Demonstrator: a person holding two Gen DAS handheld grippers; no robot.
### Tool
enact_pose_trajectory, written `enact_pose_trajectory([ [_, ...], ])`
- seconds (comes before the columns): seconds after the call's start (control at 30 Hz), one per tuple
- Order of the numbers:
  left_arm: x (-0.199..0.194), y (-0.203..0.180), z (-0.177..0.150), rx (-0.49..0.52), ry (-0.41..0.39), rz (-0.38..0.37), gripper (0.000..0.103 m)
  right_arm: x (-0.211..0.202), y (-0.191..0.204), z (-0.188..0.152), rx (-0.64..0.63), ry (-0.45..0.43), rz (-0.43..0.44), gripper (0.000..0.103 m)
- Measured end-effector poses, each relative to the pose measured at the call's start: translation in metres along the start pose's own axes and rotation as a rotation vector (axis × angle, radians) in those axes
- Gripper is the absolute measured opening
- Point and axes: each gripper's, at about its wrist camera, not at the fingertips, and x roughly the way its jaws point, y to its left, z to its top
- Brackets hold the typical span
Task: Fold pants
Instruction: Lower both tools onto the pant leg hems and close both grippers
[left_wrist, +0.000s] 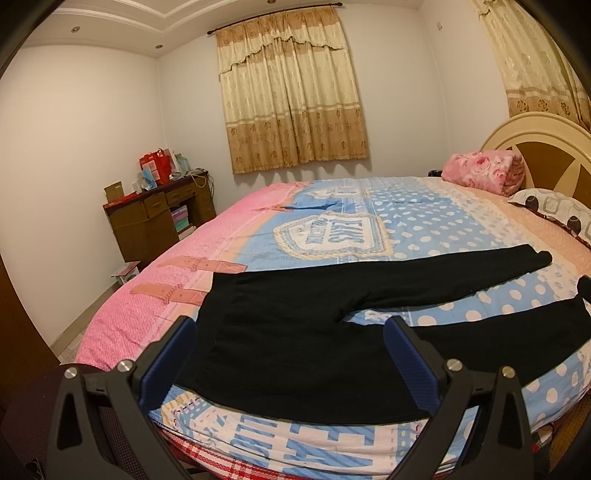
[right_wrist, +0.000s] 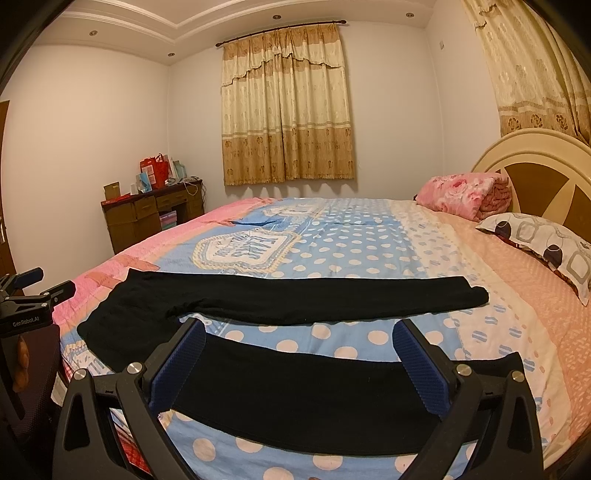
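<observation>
The black knit pants (right_wrist: 280, 295) lie spread flat on the polka-dot blue and pink bedspread (right_wrist: 369, 240), long axis running left to right in front of us, waistband left, cuffs right. Our left gripper (left_wrist: 291, 339) hovers wide open and empty over the waist, nearer that end. Our right gripper (right_wrist: 299, 343), equally open and empty, sits above the near leg.

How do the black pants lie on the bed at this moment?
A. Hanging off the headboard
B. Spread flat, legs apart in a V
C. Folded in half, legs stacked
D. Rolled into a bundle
B: the black pants lie flat on the bed, with patterned bedspread showing between the two separated legs.
</observation>
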Motion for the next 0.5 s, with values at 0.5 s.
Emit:
enact_pose_trajectory([
  [0.5, 0.045, 0.006, -0.009, 0.021, 0.094, 0.045, 0.103, 0.03, -0.055, -0.012, 0.036, 0.075, -0.043, 0.102],
])
